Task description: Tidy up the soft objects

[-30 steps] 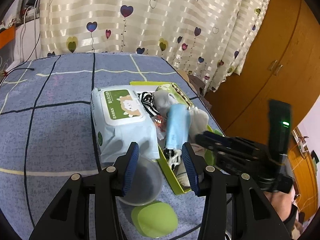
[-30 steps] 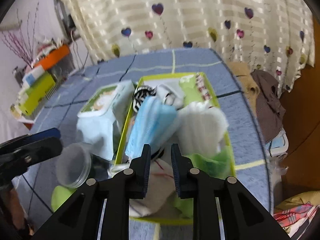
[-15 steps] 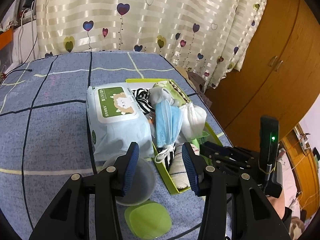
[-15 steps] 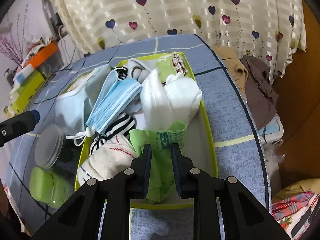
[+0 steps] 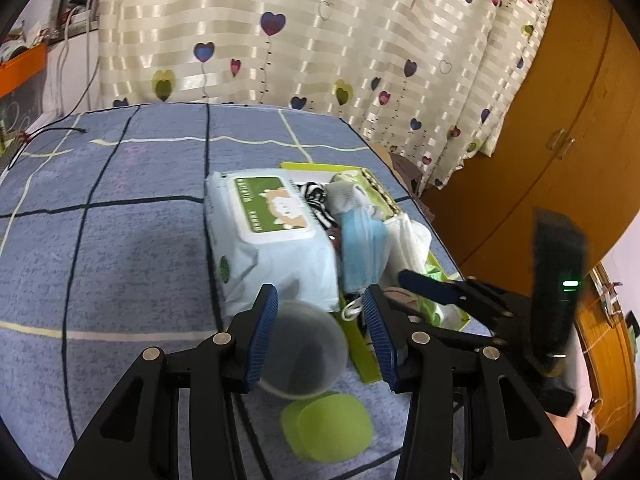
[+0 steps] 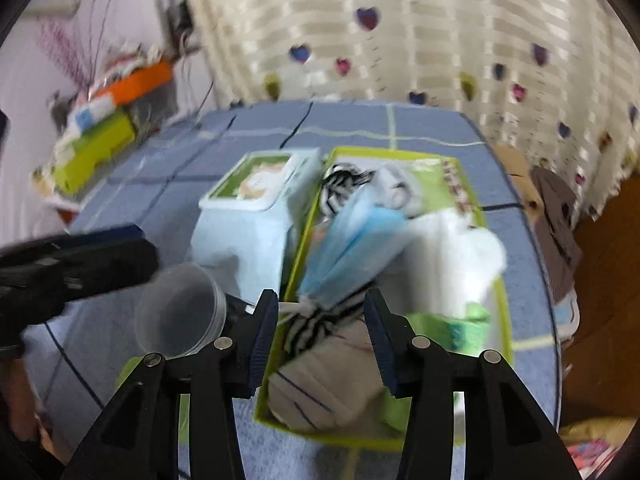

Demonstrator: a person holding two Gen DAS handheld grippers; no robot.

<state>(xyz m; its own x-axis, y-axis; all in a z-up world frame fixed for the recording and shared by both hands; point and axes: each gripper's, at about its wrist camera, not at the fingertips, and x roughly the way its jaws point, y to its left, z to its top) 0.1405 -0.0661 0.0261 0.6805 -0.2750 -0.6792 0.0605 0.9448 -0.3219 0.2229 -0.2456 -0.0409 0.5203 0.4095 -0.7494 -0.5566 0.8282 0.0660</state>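
My right gripper (image 6: 322,334) open above tray (image 6: 496,300), empty; left gripper (image 5: 318,334) open over clear cup (image 5: 302,354), ready for pick.

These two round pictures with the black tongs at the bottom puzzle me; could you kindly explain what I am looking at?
Gladly. There is no robot here: a person holds a two-finger gripper in each hand, and a fisheye camera on each looks forward along its fingers, hence the round, bent pictures. One picture is from the left gripper, the other from the right gripper. Each also shows the other gripper at its edge. Both are open and hold nothing.

On the blue checked cloth sits a green tray filled with soft things: a blue face mask, white cloth, a striped sock and a rolled towel. Left of the tray lies a pack of wet wipes, with a clear plastic cup and a green lid nearer the cameras.
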